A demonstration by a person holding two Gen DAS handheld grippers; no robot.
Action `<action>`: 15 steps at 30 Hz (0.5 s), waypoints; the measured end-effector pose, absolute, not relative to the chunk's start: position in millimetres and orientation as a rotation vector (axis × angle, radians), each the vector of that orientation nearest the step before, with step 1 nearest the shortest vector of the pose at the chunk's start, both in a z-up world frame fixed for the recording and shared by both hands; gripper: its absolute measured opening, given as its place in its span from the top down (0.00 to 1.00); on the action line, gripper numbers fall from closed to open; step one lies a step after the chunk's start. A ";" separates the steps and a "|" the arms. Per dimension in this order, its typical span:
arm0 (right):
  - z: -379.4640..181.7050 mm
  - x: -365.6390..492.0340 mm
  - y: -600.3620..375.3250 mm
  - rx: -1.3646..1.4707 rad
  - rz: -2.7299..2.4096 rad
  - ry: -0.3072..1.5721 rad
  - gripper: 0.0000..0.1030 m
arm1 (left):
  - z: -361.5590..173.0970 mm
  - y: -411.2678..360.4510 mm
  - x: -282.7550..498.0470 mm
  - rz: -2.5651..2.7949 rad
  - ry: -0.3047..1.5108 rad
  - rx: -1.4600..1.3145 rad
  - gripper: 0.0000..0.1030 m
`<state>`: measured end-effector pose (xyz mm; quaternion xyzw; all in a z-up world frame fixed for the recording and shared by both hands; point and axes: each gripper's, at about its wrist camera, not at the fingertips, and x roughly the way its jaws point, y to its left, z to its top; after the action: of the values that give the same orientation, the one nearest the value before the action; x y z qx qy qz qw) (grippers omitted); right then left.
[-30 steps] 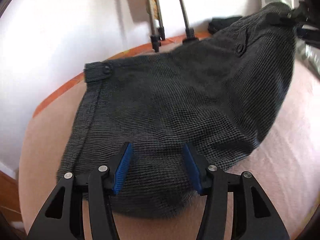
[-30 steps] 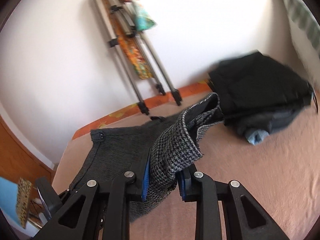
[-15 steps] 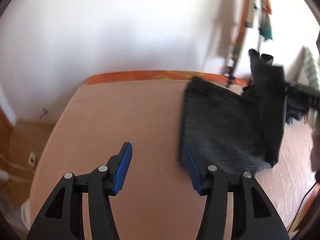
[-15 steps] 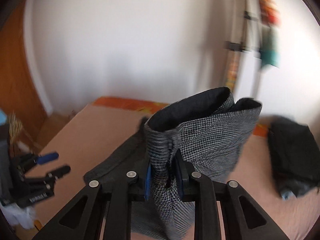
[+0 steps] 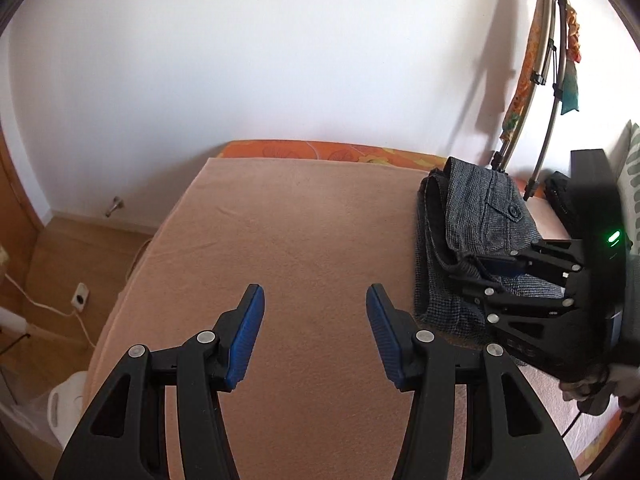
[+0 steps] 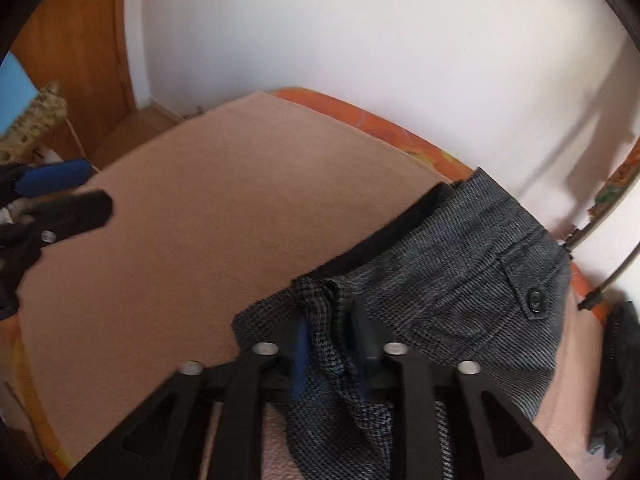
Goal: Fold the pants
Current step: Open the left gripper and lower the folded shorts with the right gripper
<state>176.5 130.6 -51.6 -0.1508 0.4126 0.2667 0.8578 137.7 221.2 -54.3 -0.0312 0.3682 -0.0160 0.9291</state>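
Nothing here for you to read: no legible text, label, brand or number shows in either view.

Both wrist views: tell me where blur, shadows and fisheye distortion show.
Left wrist view: sharp, the tripod bowed by the fisheye and casting a shadow on the wall. Right wrist view: slight motion blur on the pants and the left gripper, and dark corners.

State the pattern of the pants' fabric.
The pants are a dark grey and black small check weave, clearest in the right wrist view.
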 end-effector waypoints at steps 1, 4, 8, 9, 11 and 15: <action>-46.3 176.4 120.5 -0.276 0.594 0.862 0.63 | -51.8 221.8 134.0 -0.034 0.750 -0.060 0.49; -24.2 173.7 84.6 -0.127 0.672 0.831 0.60 | -49.1 214.2 134.0 -0.050 0.742 -0.055 0.49; -5.2 171.7 22.7 0.033 0.638 0.780 0.56 | -43.4 193.9 136.9 -0.093 0.734 -0.045 0.49; -1.5 175.3 6.6 0.067 0.615 0.776 0.56 | -42.0 185.9 138.3 -0.108 0.733 -0.033 0.49; -3.6 179.9 -29.5 0.109 0.555 0.767 0.56 | -40.5 167.1 141.3 -0.139 0.730 0.007 0.49; -5.3 203.9 -75.3 0.160 0.474 0.783 0.54 | -37.8 119.8 150.4 -0.224 0.722 0.084 0.49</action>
<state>203.9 -75.3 -5.3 0.0773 0.3775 0.2287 0.8940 150.4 119.8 -37.8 0.0410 0.3525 -0.1096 0.9285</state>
